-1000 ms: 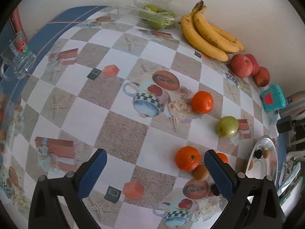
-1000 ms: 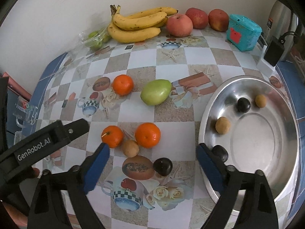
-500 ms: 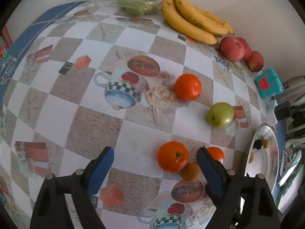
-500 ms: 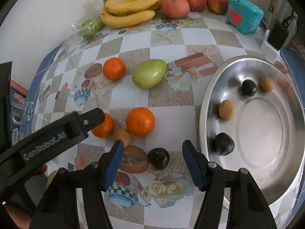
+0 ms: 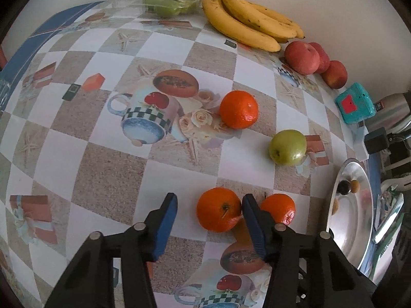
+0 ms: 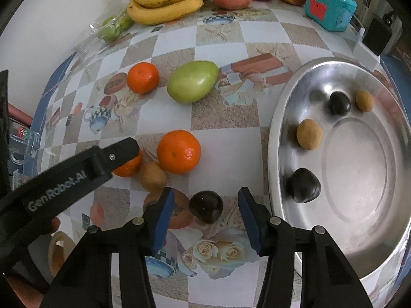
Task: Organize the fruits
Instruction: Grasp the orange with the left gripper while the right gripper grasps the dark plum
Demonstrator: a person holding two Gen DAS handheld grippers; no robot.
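An orange (image 5: 218,209) lies on the patterned tablecloth between the closing jaws of my left gripper (image 5: 208,200). The right pad sits at its side and the left pad stands off it. In the right wrist view the same gripper's finger (image 6: 110,159) covers part of that orange (image 6: 128,168). My right gripper (image 6: 206,193) straddles a dark plum (image 6: 205,206). Its jaws are closing, with gaps on both sides. Another orange (image 6: 178,151) and a small brown fruit (image 6: 152,175) lie just beyond. A steel basin (image 6: 346,205) on the right holds two dark plums and two brown fruits.
A third orange (image 5: 239,109) and a green fruit (image 5: 287,147) lie mid-table. Bananas (image 5: 246,23), red apples (image 5: 303,57), bagged green fruit (image 5: 167,5) and a teal box (image 5: 355,106) line the back wall. A black adapter (image 6: 376,37) stands behind the basin.
Both grippers came down toward the table and their jaws narrowed. The left now brackets the near orange, and the right brackets the dark plum.
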